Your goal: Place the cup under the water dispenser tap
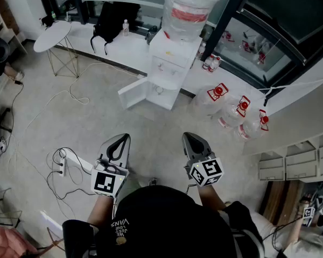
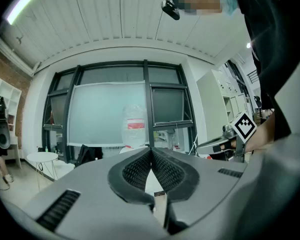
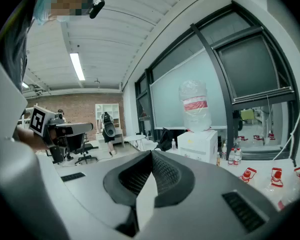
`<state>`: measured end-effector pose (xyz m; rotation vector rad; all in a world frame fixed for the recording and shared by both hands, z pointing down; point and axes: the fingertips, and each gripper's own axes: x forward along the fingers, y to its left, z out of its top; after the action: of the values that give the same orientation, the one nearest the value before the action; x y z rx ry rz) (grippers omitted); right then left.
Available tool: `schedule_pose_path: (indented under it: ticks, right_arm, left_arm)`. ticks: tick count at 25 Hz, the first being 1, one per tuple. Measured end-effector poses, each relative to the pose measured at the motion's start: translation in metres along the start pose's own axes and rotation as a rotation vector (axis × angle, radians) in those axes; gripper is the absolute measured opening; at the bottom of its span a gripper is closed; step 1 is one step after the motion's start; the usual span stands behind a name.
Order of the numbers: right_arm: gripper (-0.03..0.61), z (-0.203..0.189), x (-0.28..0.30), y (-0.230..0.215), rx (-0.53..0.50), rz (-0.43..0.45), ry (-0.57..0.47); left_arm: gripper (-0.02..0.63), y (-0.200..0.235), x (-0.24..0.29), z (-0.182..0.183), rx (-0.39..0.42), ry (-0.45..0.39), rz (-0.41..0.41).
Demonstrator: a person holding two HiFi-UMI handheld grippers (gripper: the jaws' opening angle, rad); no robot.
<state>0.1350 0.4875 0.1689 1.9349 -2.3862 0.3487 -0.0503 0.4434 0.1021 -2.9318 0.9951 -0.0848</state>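
A white water dispenser (image 1: 171, 63) with a big clear bottle (image 1: 189, 7) on top stands against the far wall, several steps ahead of me. Its lower door (image 1: 133, 93) hangs open, and a small round thing (image 1: 159, 90) shows inside; I cannot tell whether it is a cup. No cup is plainly visible. My left gripper (image 1: 120, 137) and right gripper (image 1: 189, 137) are held side by side in front of my body, both shut and empty. The left gripper view shows shut jaws (image 2: 151, 149) aimed at the dispenser (image 2: 135, 129). The right gripper (image 3: 151, 154) is shut too, the dispenser (image 3: 197, 143) to its right.
Several spare water bottles (image 1: 234, 112) lie on the floor right of the dispenser. A white round side table (image 1: 52, 36) and a black backpack (image 1: 114, 18) are at the back left. A power strip with cables (image 1: 62, 164) lies left of me. White shelf units (image 1: 296, 163) stand at right.
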Motion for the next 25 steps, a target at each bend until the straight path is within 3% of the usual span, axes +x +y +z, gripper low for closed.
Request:
schedule_pose_path:
  ticks: [5, 14, 19, 25]
  right_arm:
    - [0.041, -0.002, -0.013, 0.0, 0.0, 0.006, -0.016]
    - [0.044, 0.004, -0.004, -0.002, 0.041, 0.045, -0.064]
    - [0.044, 0.005, 0.029, -0.005, 0.071, 0.028, -0.069]
    - [0.044, 0.023, 0.091, -0.002, 0.063, -0.017, -0.046]
  left_arm:
    - [0.02, -0.016, -0.004, 0.008, 0.013, -0.029, 0.006]
    - [0.02, -0.012, 0.007, 0.0, 0.011, -0.004, 0.009]
    - [0.02, 0.017, 0.031, -0.01, -0.016, 0.007, -0.023]
    - [0.02, 0.082, 0.069, -0.008, -0.029, 0.001, -0.078]
